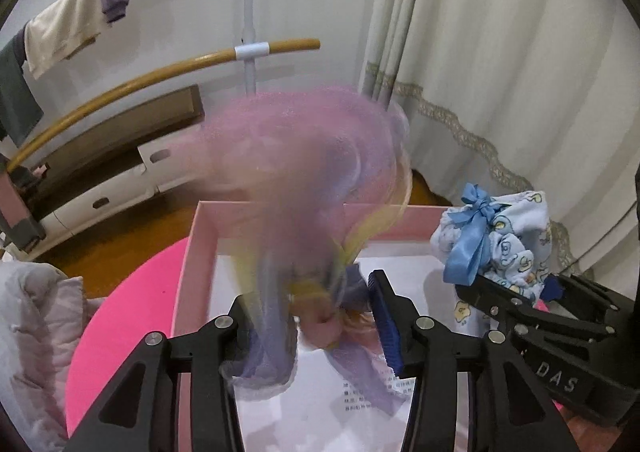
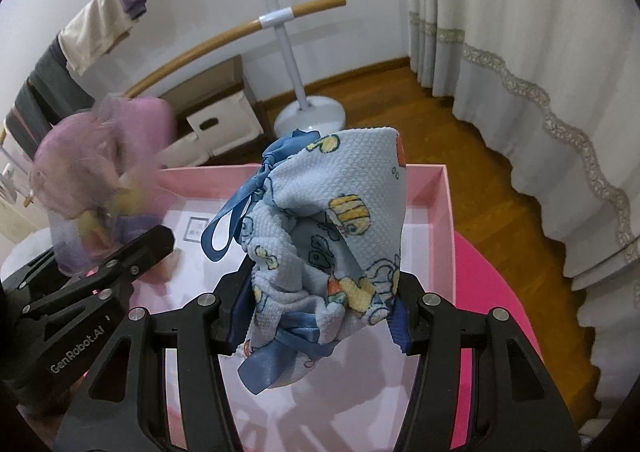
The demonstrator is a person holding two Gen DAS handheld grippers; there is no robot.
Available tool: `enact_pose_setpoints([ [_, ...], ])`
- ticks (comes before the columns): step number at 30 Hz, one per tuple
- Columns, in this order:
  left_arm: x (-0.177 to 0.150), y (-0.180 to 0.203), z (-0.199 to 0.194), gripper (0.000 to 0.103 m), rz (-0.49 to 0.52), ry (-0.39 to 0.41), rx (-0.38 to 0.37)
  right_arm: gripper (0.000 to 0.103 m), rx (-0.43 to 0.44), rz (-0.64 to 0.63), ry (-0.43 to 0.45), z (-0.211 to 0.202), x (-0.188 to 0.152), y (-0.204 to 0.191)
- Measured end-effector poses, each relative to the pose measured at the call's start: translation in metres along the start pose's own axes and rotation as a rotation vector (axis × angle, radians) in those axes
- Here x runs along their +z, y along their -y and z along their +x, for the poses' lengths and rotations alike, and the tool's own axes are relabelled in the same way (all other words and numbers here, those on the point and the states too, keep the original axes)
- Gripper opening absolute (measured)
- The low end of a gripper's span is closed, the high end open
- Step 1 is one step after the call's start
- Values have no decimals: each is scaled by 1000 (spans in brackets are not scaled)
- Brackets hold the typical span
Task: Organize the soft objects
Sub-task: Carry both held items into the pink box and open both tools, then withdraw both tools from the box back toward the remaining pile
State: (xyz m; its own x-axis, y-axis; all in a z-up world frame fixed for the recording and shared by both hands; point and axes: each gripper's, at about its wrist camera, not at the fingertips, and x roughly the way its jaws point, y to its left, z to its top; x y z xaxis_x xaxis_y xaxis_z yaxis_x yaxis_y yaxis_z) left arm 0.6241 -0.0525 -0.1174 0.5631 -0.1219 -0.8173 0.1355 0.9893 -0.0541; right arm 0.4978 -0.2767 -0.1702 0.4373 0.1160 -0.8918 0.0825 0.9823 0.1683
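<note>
A blurred purple and pink tulle bundle (image 1: 304, 172) with yellow strands stands up from my left gripper (image 1: 310, 302), whose jaws are shut on its lower end. It hangs over the open pink box (image 1: 192, 252), which has a white printed sheet on its bottom. My right gripper (image 2: 320, 292) is shut on a light blue printed cloth (image 2: 340, 204) tied with a blue satin ribbon (image 2: 228, 220), also above the pink box (image 2: 448, 212). In the right wrist view the left gripper (image 2: 152, 240) and the tulle bundle (image 2: 100, 156) are at the left. In the left wrist view the right gripper (image 1: 520, 292) is at the right.
The box sits on a bright pink round table (image 1: 128, 312). A drying rack (image 2: 280, 18) with wooden bars and hung clothes stands behind, beside white storage boxes (image 2: 224, 120). A white curtain (image 2: 540, 52) hangs at right over wooden floor. A pale quilted cloth (image 1: 32, 332) lies at left.
</note>
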Motion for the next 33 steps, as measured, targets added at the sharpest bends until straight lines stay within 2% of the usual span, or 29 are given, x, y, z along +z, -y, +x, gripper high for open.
enact_pose_setpoints([
  [2, 10, -1, 9, 50, 6, -14, 3, 53, -4, -2, -16, 6, 2, -1],
  [6, 25, -8, 15, 75, -12, -13, 13, 59, -24, 12, -28, 11, 1, 1],
  [9, 21, -11, 6, 86, -24, 18, 31, 80, -23, 21, -14, 7, -1, 4],
  [11, 8, -14, -10, 97, -33, 48, 46, 103, -17, 32, 3, 2, -2, 7],
  [12, -6, -18, -25, 103, -37, 69, 60, 103, -9, 47, 14, -2, -4, 10],
  [14, -28, -15, -46, 103, -37, 99, 94, 103, 0, 72, 34, -11, -7, 14],
  [19, -66, -5, -91, 103, -38, 162, 114, 103, 19, 115, 82, -39, -16, 21],
  [26, -116, -10, -149, 103, -50, 259, 139, 103, 33, 94, 186, -103, -42, 10],
  [33, -206, -7, -220, 103, -69, 340, 166, 103, 40, 47, 300, -167, -90, -10],
])
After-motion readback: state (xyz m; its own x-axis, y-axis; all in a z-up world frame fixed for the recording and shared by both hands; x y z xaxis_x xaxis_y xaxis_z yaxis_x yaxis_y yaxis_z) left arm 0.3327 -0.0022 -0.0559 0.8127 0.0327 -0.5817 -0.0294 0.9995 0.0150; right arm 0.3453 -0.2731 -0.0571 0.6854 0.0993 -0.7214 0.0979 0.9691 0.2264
